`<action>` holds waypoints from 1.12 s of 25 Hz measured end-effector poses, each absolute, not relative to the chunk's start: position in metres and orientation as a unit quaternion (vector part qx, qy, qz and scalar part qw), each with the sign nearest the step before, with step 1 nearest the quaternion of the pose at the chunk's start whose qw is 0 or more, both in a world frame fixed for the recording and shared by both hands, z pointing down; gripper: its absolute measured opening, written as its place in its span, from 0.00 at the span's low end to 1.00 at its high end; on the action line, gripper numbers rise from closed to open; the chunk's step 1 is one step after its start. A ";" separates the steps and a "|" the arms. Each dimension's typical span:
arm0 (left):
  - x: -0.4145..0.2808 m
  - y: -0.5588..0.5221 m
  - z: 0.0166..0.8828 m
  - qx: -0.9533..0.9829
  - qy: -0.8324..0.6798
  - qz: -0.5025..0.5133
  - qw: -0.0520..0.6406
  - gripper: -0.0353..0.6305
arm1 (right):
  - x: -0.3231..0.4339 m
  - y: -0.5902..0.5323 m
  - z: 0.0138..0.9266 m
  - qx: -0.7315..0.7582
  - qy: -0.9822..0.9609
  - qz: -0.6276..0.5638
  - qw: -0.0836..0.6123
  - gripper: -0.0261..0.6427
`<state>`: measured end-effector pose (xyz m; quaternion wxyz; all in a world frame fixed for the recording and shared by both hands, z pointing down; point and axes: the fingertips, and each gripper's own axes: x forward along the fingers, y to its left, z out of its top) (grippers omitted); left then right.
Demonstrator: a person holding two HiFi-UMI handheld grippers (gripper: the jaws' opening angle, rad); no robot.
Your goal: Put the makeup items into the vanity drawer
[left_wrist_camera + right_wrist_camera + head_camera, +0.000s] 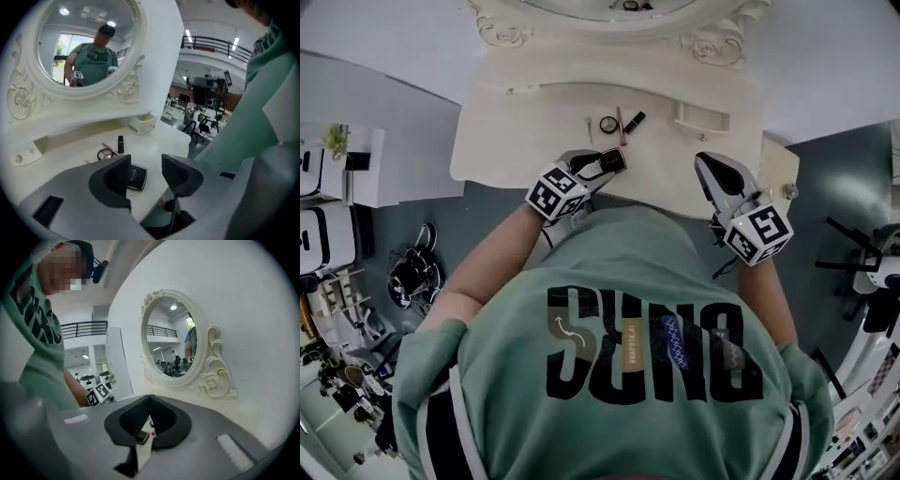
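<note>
pickup is judged begun: left gripper (146, 168) held jaws-apart beside the compact (614, 161), right gripper (150, 397) pressed together empty; clamping is needed, drawer (703, 120) at two o'clock.

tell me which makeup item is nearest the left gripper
The flat black square compact, lying right by the left gripper; every other item lies farther back, towards the mirror.

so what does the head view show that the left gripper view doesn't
Only the head view: the right hand-held gripper and the clutter on the floor beside the vanity. Only the left gripper view: the person's reflection in the oval mirror, and the left hand-held gripper with its jaws apart. Both: the black compact, the black tube and the small drawer on the vanity top.
</note>
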<state>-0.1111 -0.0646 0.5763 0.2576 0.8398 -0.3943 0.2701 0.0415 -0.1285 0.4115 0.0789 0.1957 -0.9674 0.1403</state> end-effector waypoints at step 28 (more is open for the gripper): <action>-0.096 -0.093 0.675 0.818 -0.299 0.418 0.256 0.56 | 0.056 -0.116 0.444 0.247 -0.946 0.169 0.124 0.05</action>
